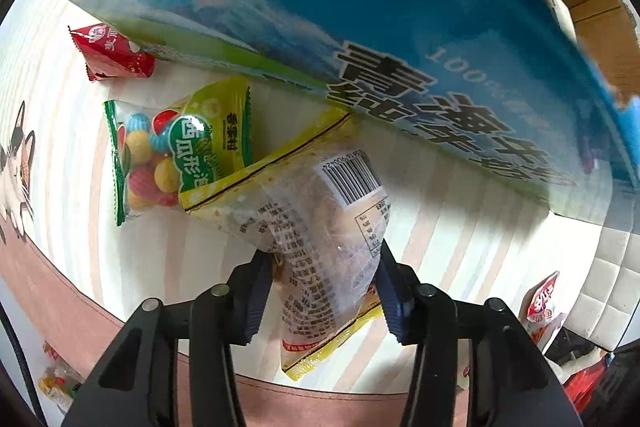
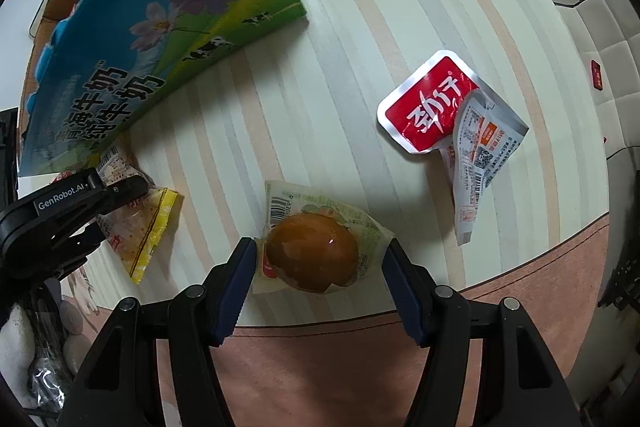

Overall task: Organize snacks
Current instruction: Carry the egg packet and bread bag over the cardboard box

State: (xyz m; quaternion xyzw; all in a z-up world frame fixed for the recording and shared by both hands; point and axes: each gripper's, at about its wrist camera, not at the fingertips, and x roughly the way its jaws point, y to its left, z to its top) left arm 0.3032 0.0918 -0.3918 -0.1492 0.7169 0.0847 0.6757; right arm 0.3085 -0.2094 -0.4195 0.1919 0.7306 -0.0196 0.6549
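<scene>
**Striped counter, two snack packets between the tools**

On the striped counter (image 2: 360, 27) beside a blue milk carton (image 2: 160, 7), the left tool (image 1: 326, 267) is clamped on a yellow-edged clear packet (image 1: 320, 211). The right tool (image 2: 320, 259) stands apart around a braised-egg packet (image 2: 312, 251) lying flat.

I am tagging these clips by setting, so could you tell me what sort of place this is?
Most likely a home dining or living room. A round table with a striped cat-print cloth holds loose snack packets beside a milk carton box, and a tufted upholstered seat stands close behind it.
</scene>
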